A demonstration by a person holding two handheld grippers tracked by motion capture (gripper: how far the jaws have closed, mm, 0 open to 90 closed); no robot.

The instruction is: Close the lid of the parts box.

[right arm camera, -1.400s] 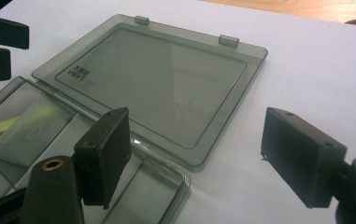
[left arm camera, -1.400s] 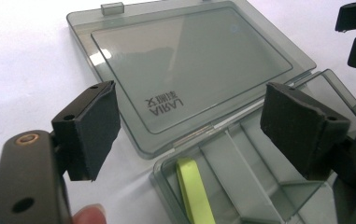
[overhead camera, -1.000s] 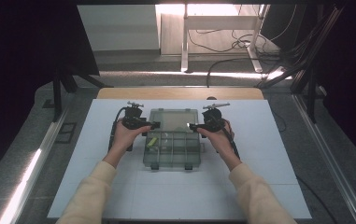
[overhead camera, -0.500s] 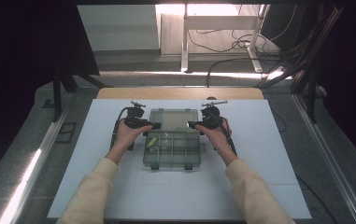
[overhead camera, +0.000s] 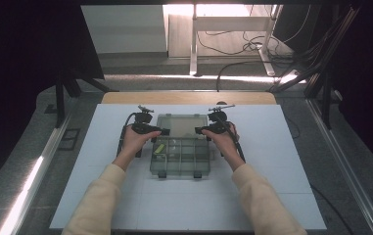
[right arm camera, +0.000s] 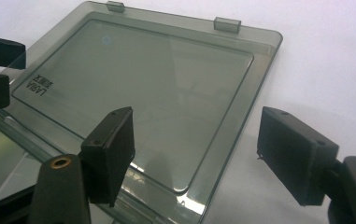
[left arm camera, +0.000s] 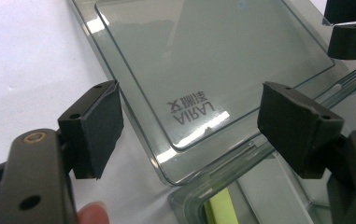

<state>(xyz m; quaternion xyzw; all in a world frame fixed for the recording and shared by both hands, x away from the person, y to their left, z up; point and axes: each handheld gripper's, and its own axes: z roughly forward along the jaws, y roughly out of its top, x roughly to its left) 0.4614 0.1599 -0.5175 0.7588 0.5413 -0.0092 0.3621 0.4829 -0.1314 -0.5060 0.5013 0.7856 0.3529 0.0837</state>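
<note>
Your left gripper (left arm camera: 189,135) hangs with its jaws spread wide and nothing between them, straddling the near left corner of the lid (left arm camera: 213,60), so you are set to close on that edge rather than on the box body. Your right gripper (right arm camera: 194,158) mirrors it: jaws wide apart, nothing held, poised over the lid's opposite near corner by the hinge. Taking 1 corner each looks like the way to swing the lid evenly, without twisting it.

The lid lies open and flat on the white table (overhead camera: 282,147), folded back on the far side of the clear compartment box (overhead camera: 180,156), its 2 latch tabs (right arm camera: 226,24) pointing away from you. The box sits mid-table between your hands; 1 left compartment holds a yellow-green piece (overhead camera: 159,148).
</note>
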